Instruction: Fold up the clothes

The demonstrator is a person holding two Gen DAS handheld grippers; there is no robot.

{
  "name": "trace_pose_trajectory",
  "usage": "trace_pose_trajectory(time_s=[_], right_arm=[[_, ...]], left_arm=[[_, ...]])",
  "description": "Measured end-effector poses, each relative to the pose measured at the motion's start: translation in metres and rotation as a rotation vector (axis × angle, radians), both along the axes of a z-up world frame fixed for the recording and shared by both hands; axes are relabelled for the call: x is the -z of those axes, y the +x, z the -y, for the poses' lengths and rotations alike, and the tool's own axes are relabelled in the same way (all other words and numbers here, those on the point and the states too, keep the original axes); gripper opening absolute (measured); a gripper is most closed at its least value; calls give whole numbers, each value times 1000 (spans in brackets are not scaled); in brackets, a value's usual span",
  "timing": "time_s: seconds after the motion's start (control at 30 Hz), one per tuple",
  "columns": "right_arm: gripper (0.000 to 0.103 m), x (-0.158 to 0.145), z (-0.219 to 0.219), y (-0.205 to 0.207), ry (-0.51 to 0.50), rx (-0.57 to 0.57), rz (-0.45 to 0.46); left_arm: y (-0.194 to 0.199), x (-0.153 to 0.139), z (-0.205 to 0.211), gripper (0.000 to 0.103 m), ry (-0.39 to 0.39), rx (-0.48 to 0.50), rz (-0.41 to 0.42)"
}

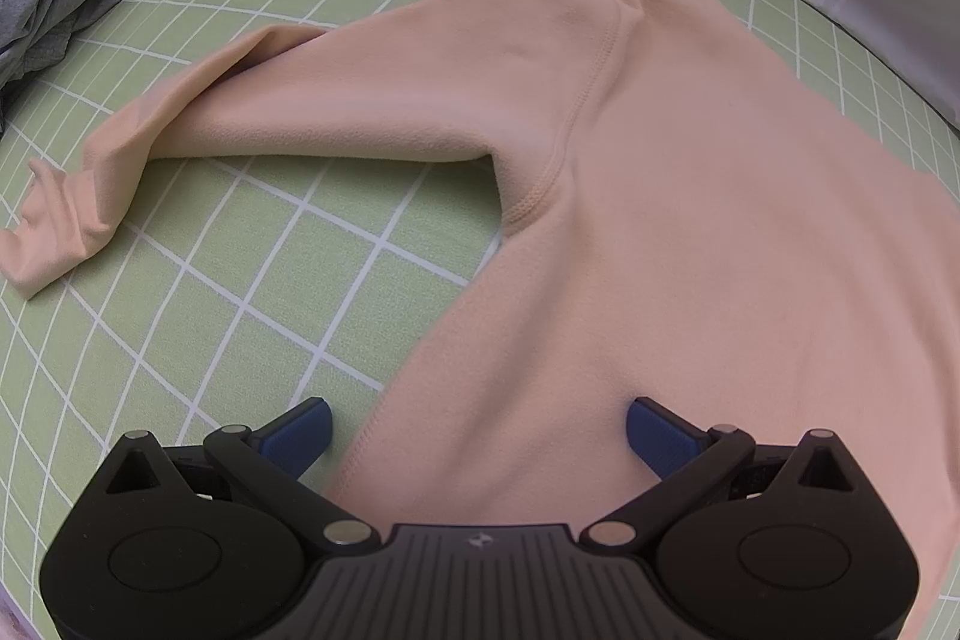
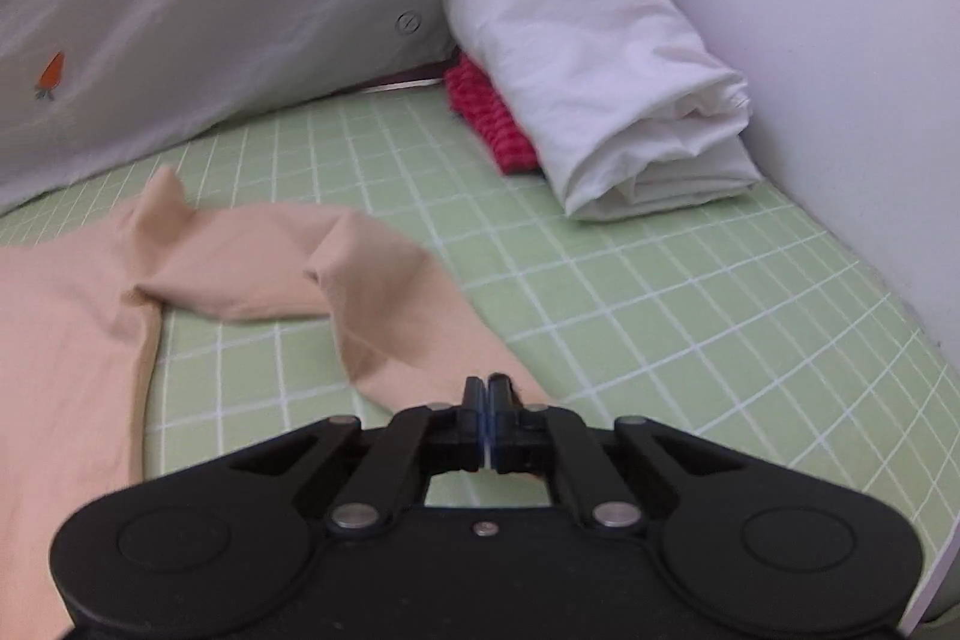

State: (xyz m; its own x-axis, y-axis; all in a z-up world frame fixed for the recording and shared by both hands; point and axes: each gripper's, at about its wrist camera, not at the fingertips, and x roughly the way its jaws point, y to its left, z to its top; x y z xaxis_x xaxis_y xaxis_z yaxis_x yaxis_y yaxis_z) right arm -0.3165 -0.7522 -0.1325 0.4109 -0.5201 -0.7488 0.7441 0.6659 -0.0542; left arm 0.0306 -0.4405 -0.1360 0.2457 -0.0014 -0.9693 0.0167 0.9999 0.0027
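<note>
Left fingers [image 1: 660,436] apart (right seemingly together)

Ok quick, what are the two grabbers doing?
Left gripper: open, over the peach top.
Right gripper: shut at the sleeve's end; a grip cannot be told.

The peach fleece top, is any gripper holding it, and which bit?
The right gripper is shut at the end of the peach fleece top's sleeve, seemingly pinching the cuff. The left gripper is open over the hem, holding nothing.
</note>
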Motion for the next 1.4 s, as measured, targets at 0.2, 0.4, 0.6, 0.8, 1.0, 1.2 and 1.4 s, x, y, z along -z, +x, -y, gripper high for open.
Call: trace_pose_trajectory(time_s=[0.2, 0.4, 0.6, 0.8, 1.0, 1.2, 1.4], right_arm=[[2, 11, -24, 1, 16, -33, -43], [48, 4, -10, 12, 13, -73, -26], [58, 7, 1, 20, -10, -100, -60], [67, 7, 16, 7, 16, -21, -28], [73, 11, 24, 1, 28, -24, -34], [44, 18, 28, 3, 65, -99, -37], [3, 2, 12, 4, -101, -138, -59]], left_arm=[[0, 1, 0, 103, 0, 2, 3], [1, 3, 0, 103, -1, 4, 4], [2, 3, 1, 103, -1, 3, 5], [2, 2, 1, 103, -1, 4, 4], [1, 1, 1, 103, 0, 4, 4], [2, 2, 0, 103, -1, 3, 3], [1, 3, 1, 103, -1, -2, 7]])
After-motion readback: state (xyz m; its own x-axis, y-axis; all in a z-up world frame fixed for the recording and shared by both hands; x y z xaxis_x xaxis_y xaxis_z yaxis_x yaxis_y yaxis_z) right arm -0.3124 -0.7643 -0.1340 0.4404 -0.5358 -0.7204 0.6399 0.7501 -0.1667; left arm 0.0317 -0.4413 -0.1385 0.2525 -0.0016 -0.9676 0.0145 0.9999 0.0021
